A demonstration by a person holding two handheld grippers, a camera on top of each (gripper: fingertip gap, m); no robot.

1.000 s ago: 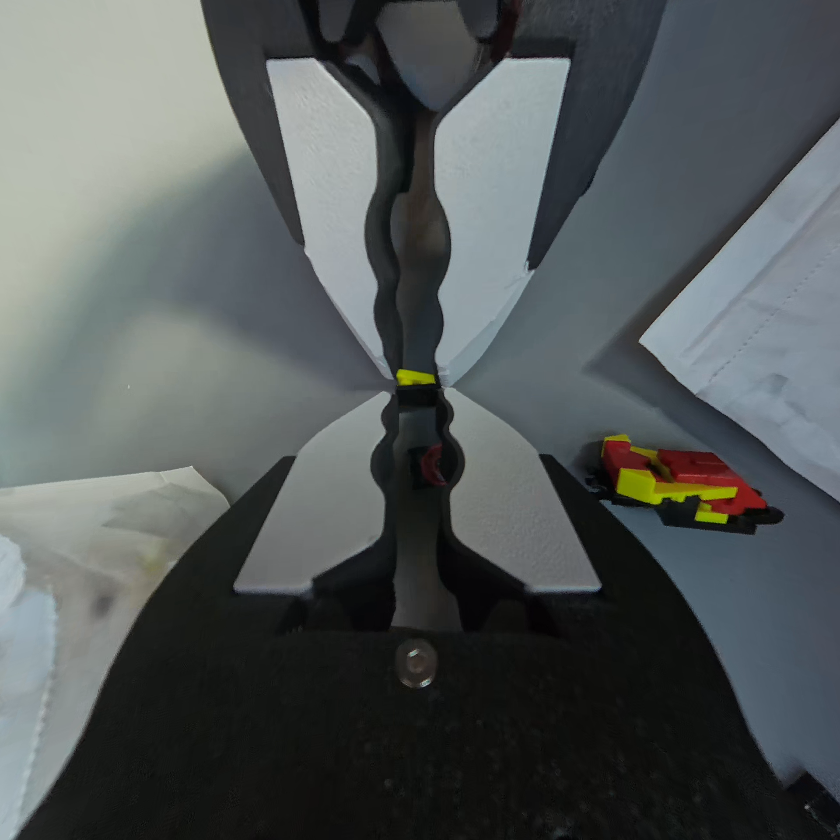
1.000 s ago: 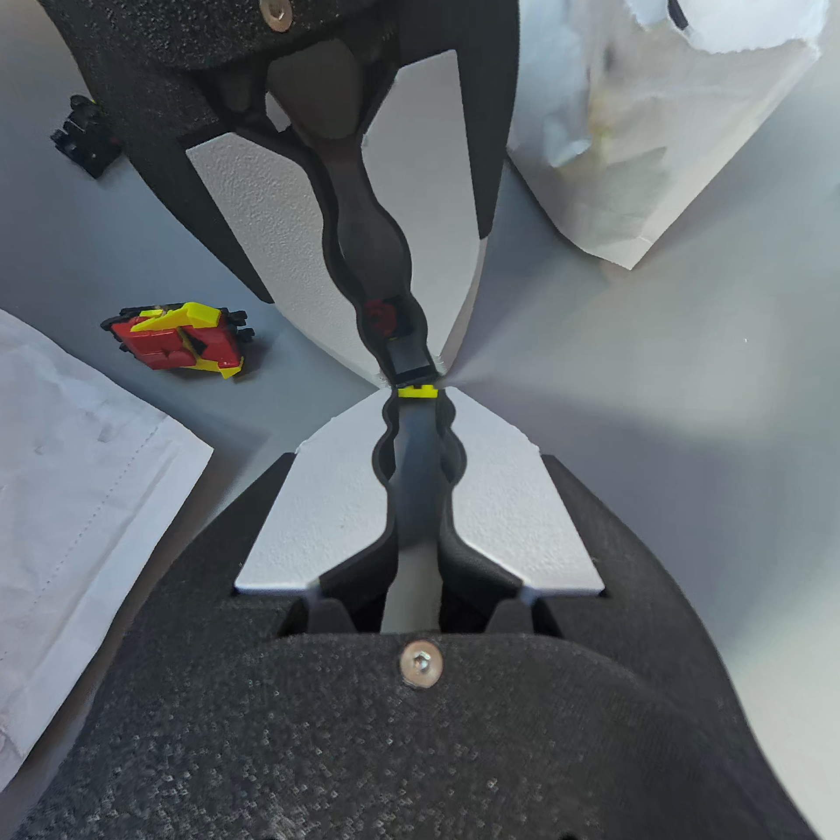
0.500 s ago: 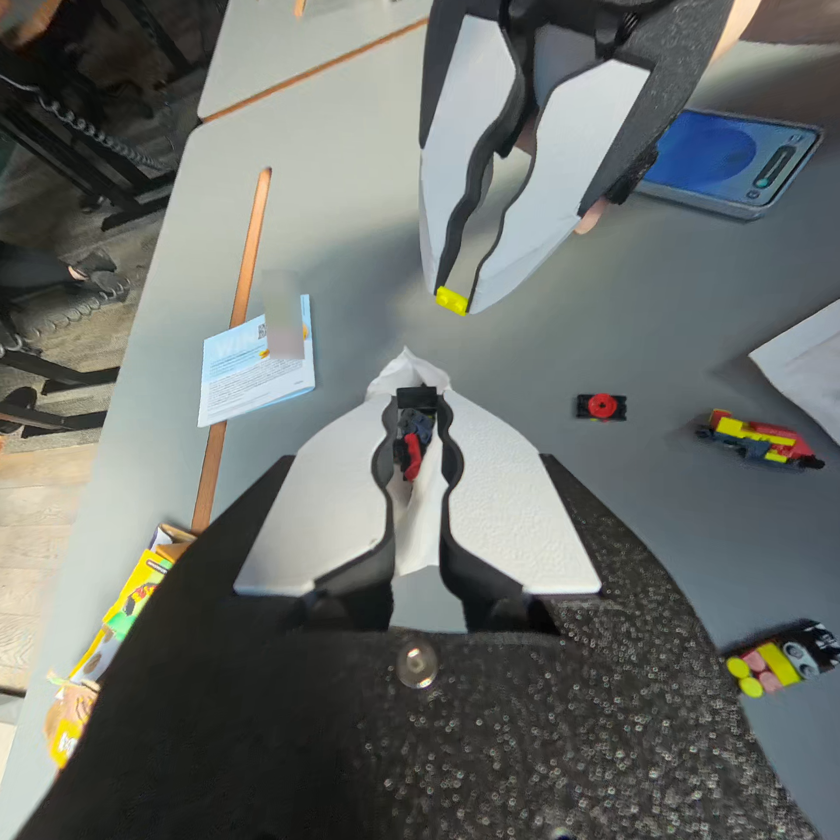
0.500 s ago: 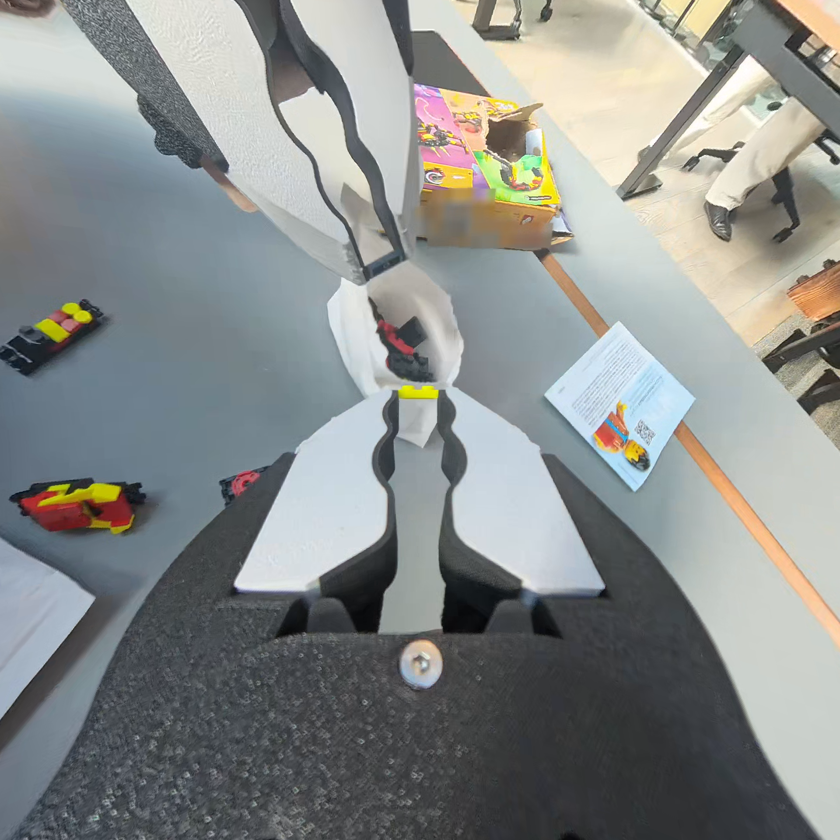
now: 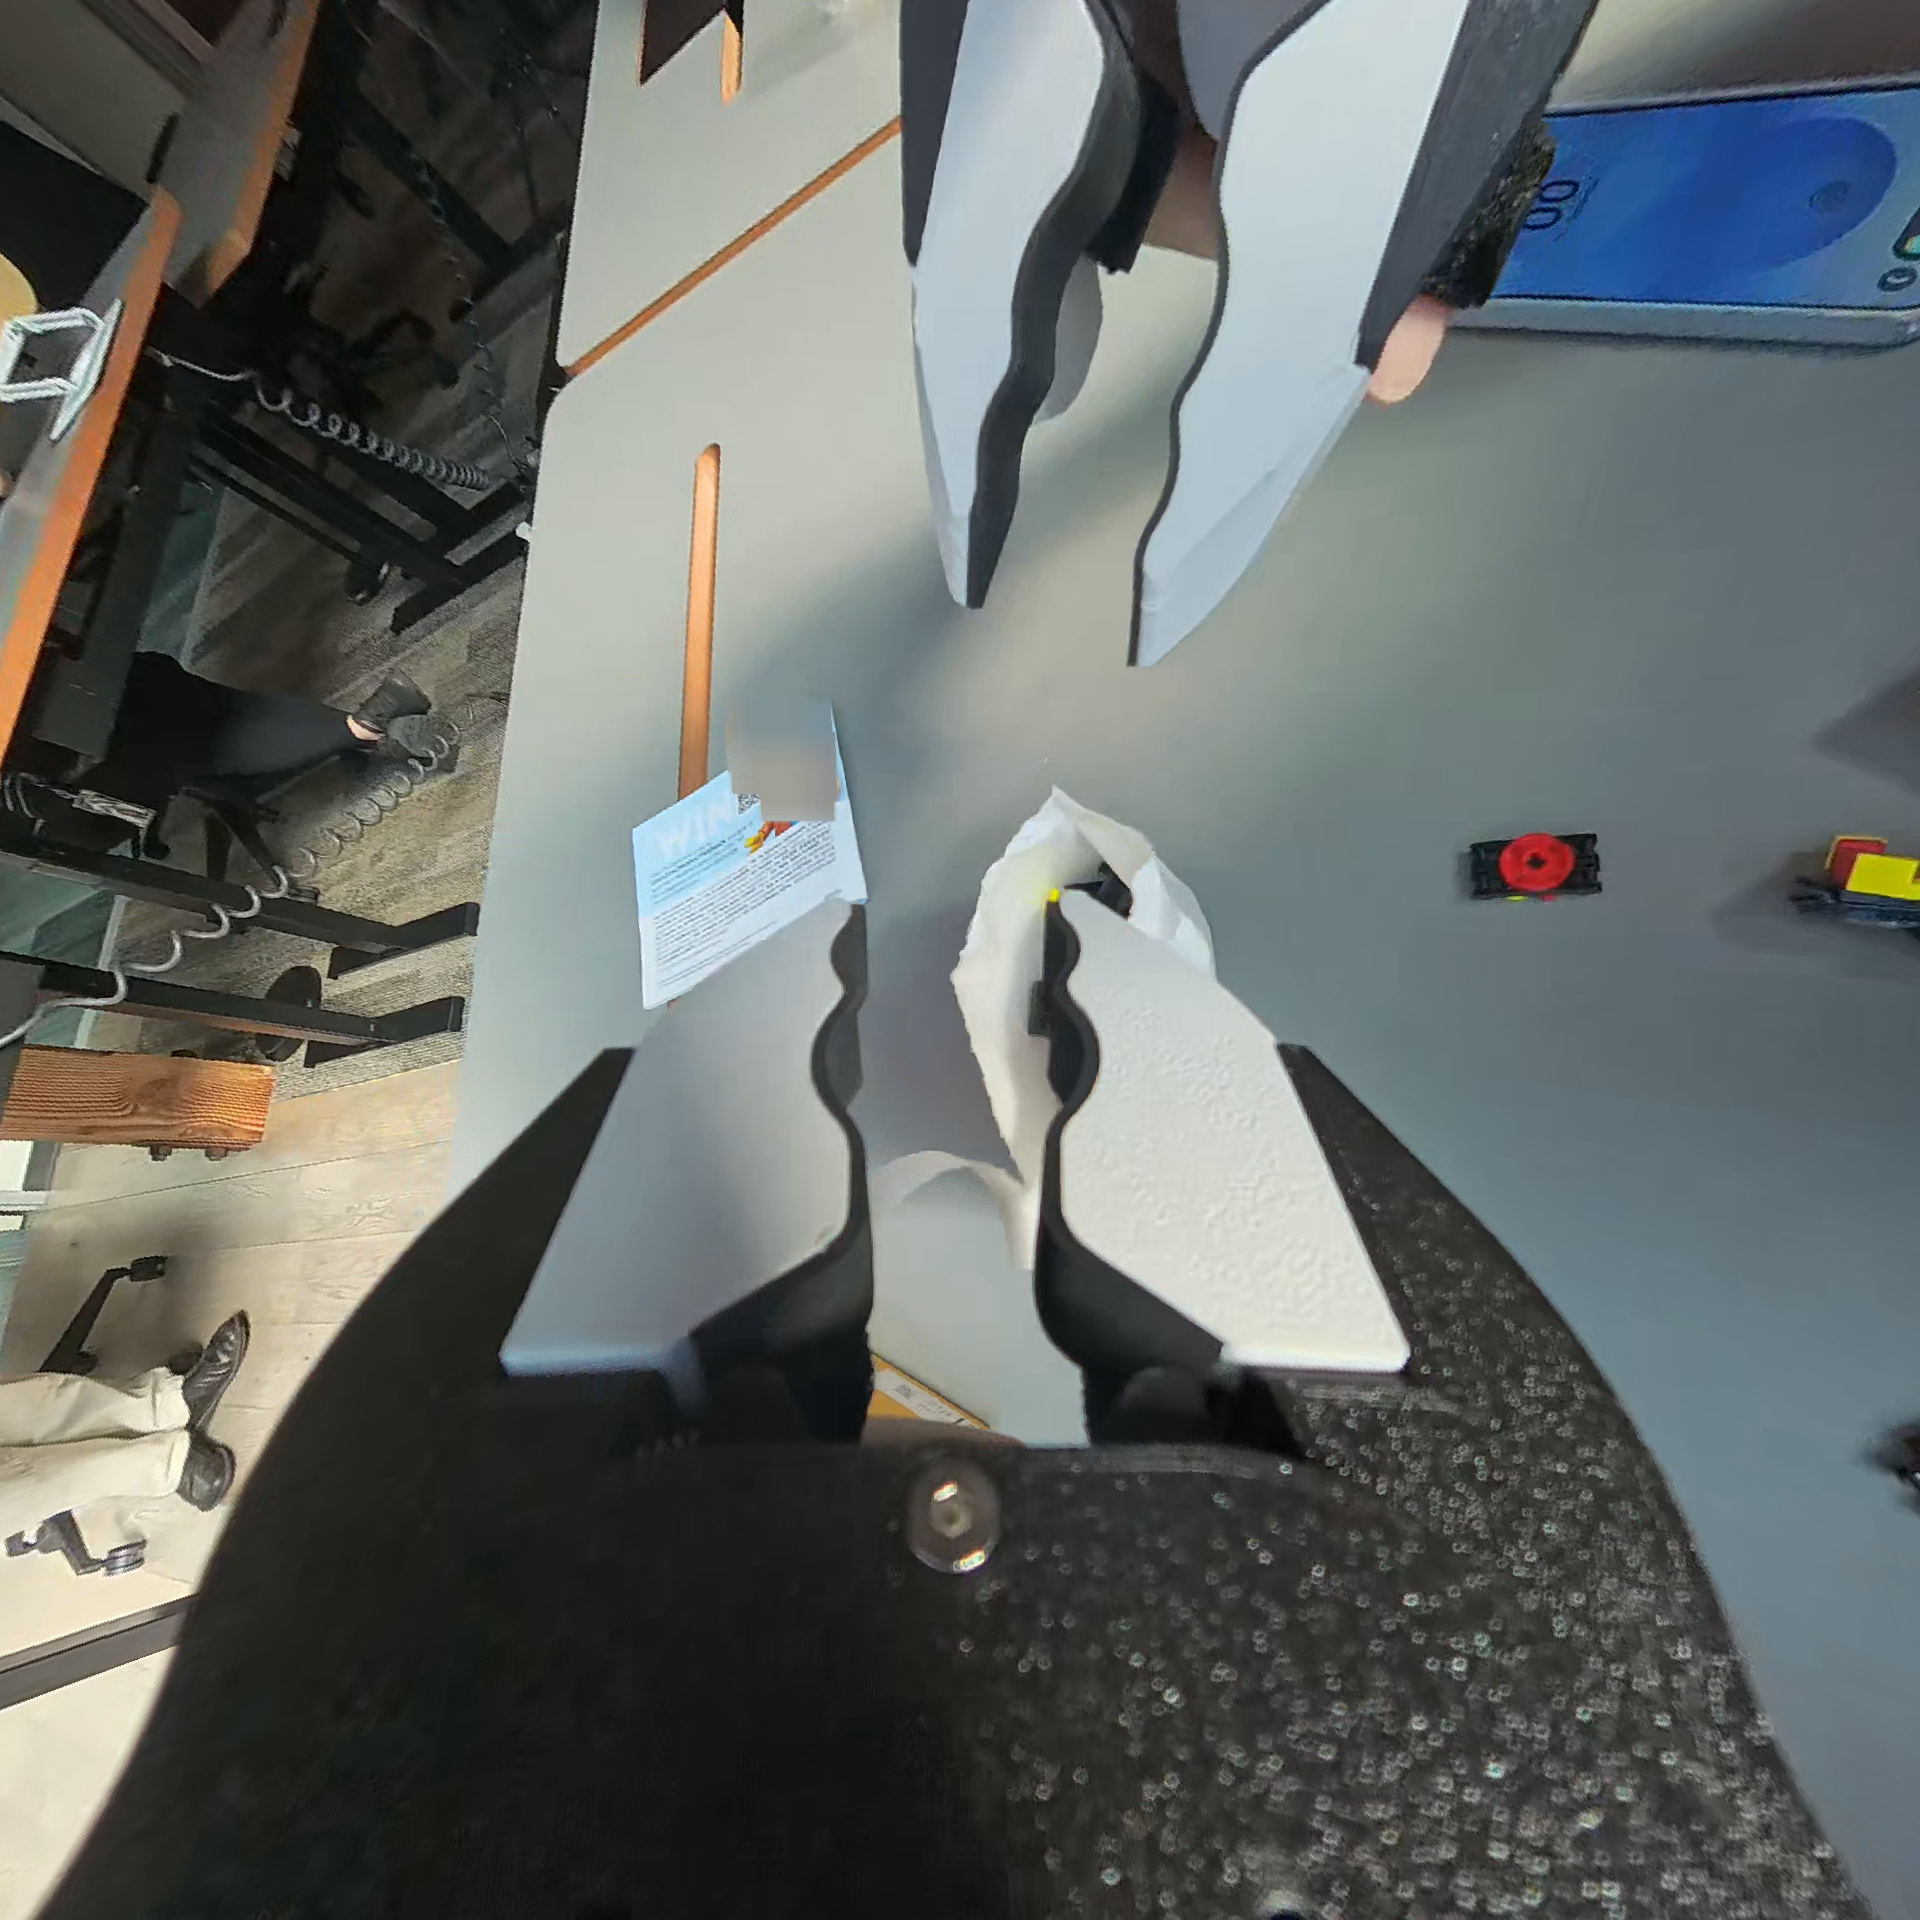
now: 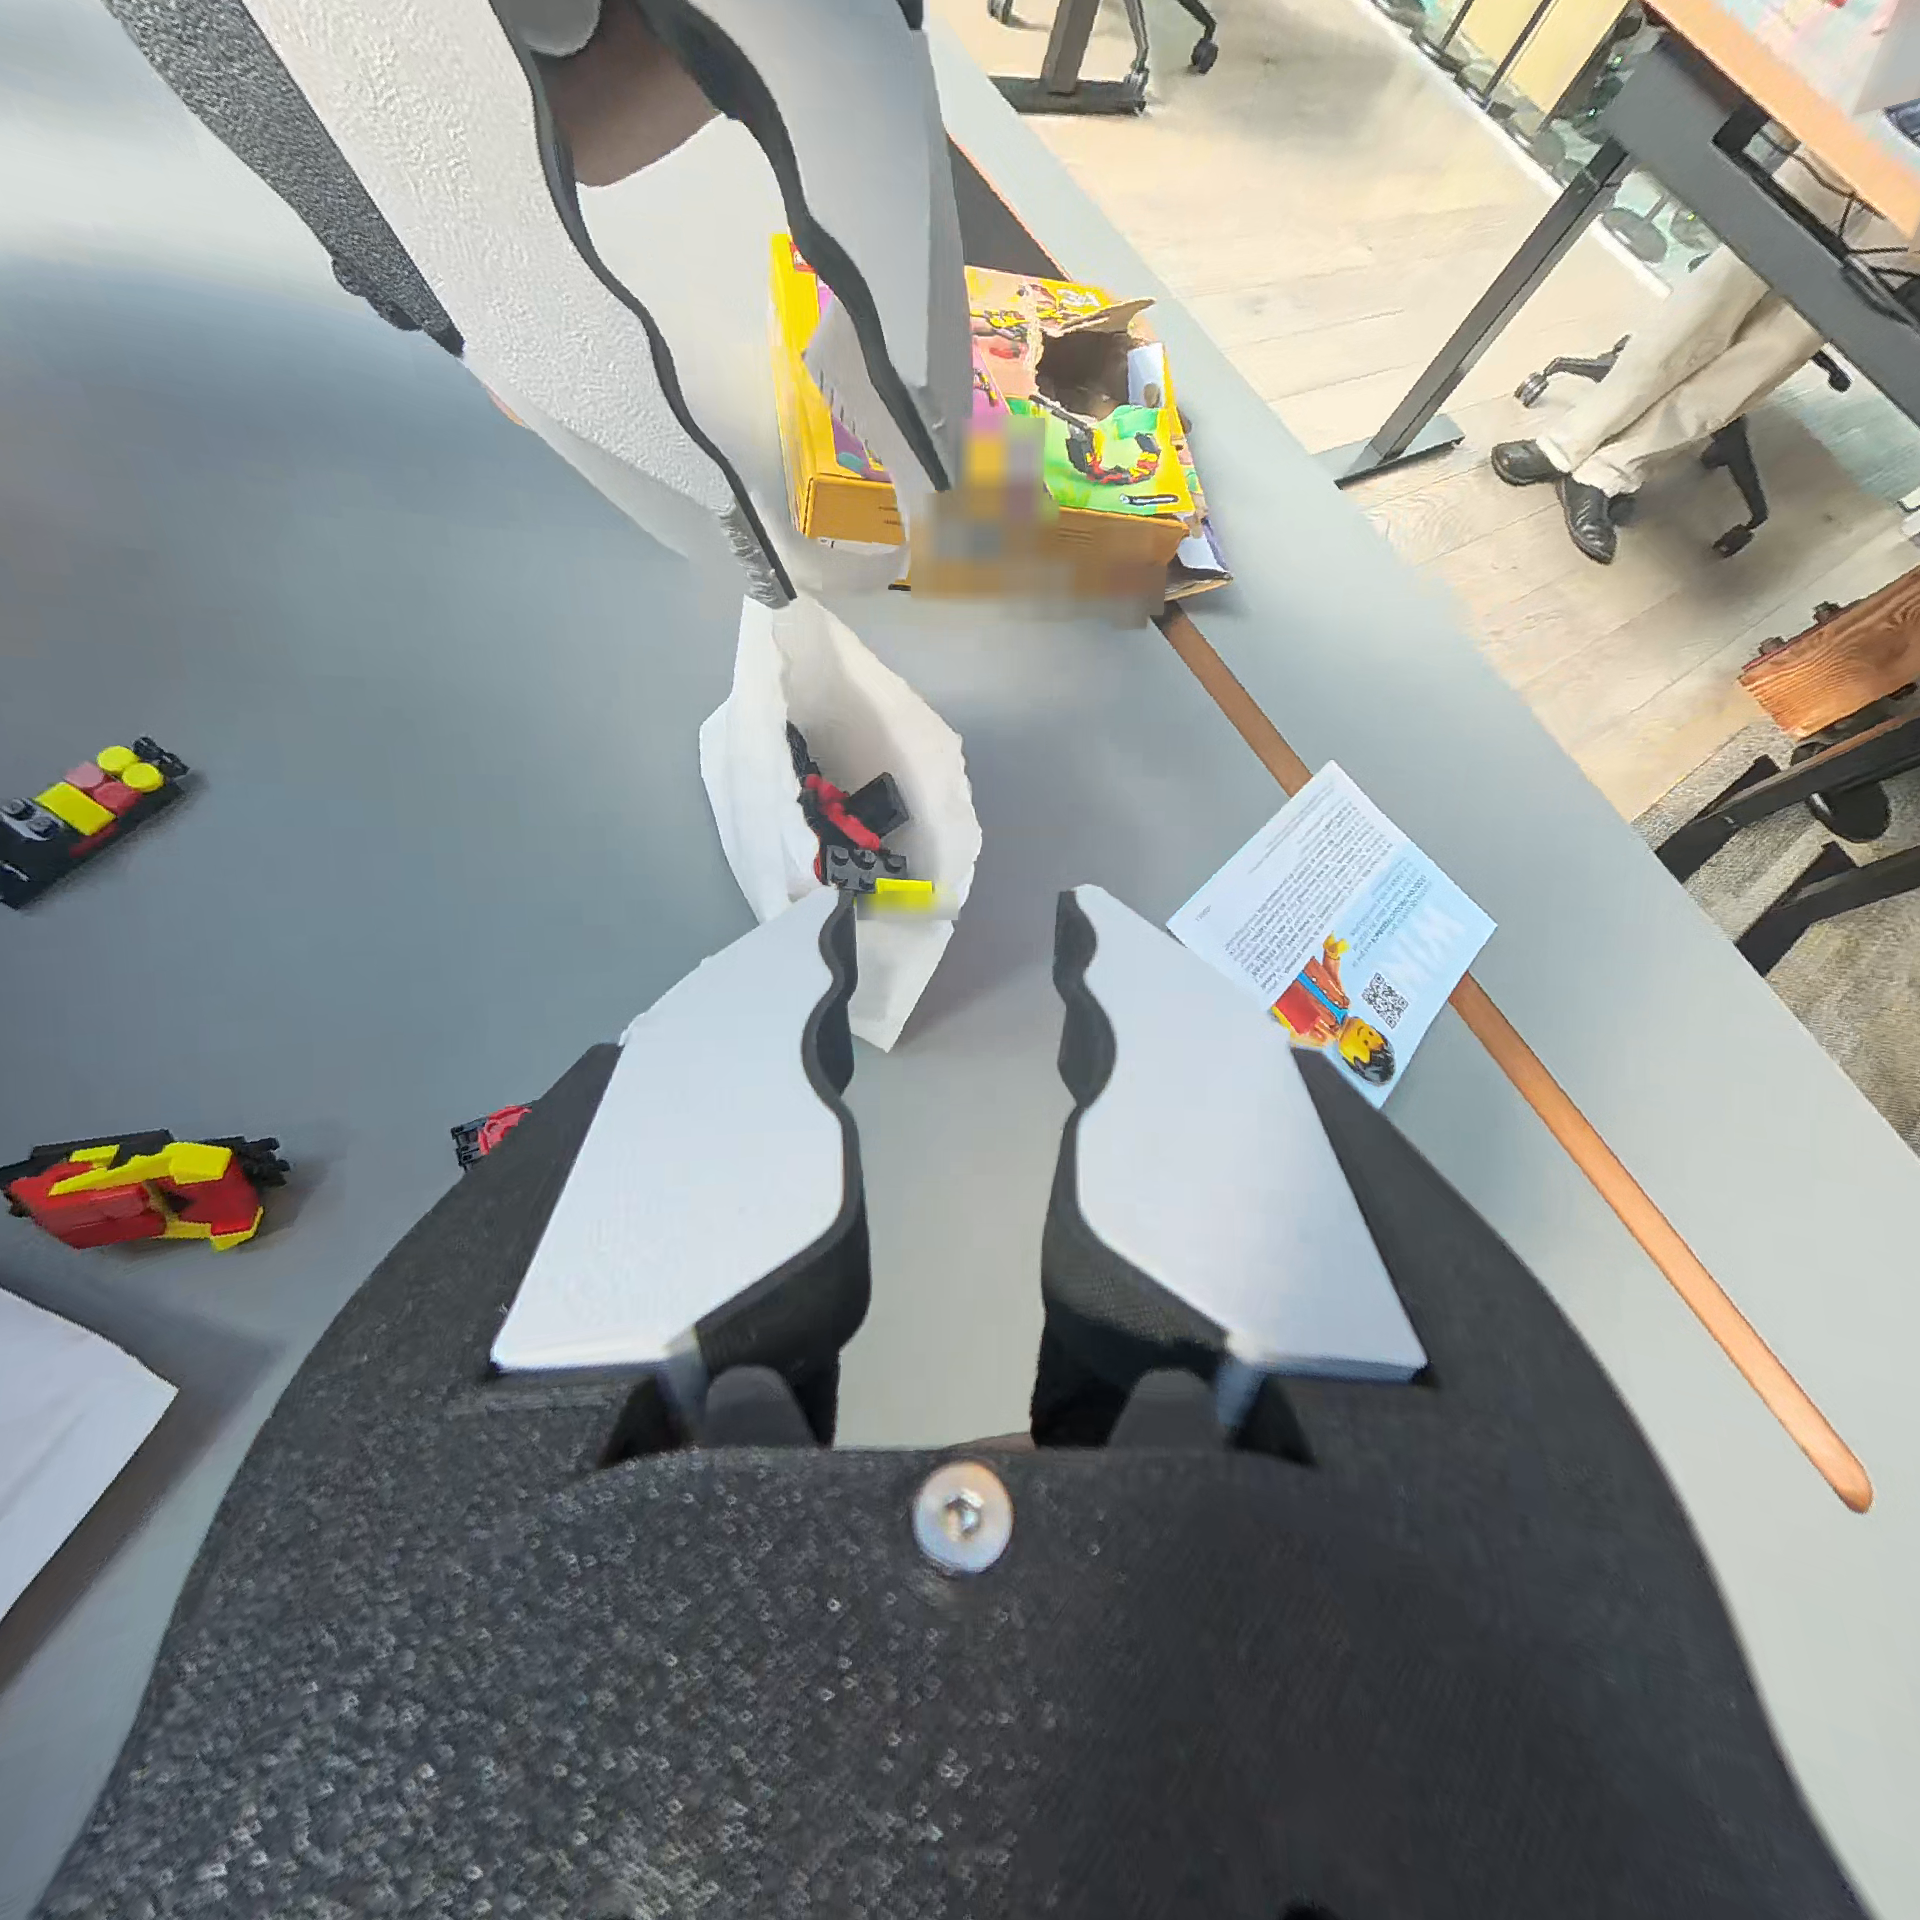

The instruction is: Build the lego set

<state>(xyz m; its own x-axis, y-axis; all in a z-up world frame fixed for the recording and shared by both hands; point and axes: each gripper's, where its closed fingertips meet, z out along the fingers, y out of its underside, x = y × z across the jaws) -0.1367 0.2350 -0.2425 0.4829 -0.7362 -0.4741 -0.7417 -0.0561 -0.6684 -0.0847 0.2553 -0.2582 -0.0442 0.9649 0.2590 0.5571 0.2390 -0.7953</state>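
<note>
Both hand-held grippers hung with jaws spread wide and empty above the grey table (image 6: 312,582), the left hand-held gripper (image 5: 951,914) facing the right hand-held gripper (image 6: 951,904) tip to tip. Just ahead of and between their tips lay an open white paper bag (image 6: 904,717) with loose black, red and yellow lego pieces (image 6: 857,831) in it. Off to the right gripper's left sat a red-and-yellow lego build (image 6: 140,1190) and a black plate of studs (image 6: 83,805), its right held a leaflet (image 6: 1335,940), and beyond the bag stood the torn lego box (image 6: 1091,416).
</note>
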